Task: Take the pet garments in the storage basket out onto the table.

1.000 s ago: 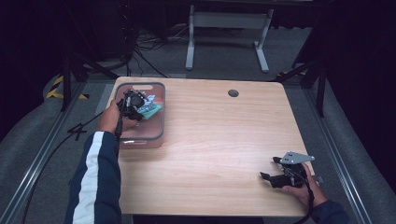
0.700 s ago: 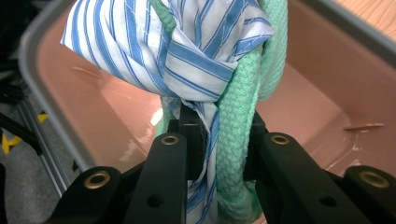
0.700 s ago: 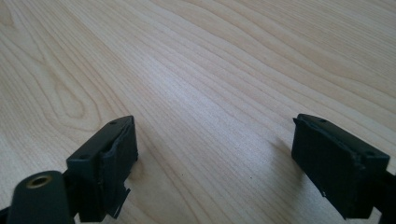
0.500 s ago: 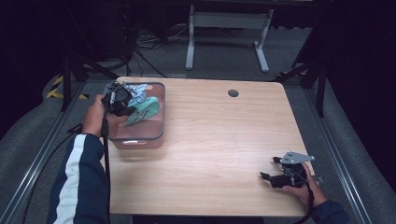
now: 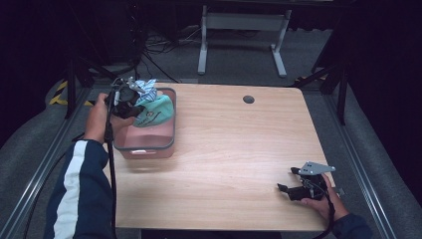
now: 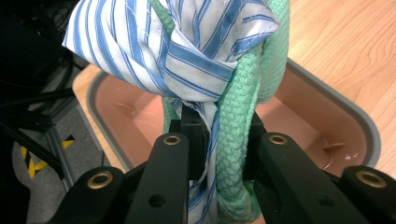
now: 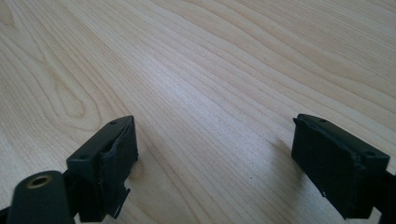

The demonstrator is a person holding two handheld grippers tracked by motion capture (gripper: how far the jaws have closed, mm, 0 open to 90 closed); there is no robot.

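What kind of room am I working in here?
Probably a lab or recording studio, not a home: a bare wooden table stands on grey carpet, with dark surroundings, loose cables on the floor, and yellow-black hazard tape beside a metal frame.

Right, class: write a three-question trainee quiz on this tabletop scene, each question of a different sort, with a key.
1. True or false: the left gripper is shut on both the striped cloth and the green cloth.
2. The right gripper is: A) open above bare table; B) shut on a cloth; C) inside the bin.
3. Fill in: in the high view the green cloth hangs over the pink ____.

Key: 1 true; 2 A; 3 bin.
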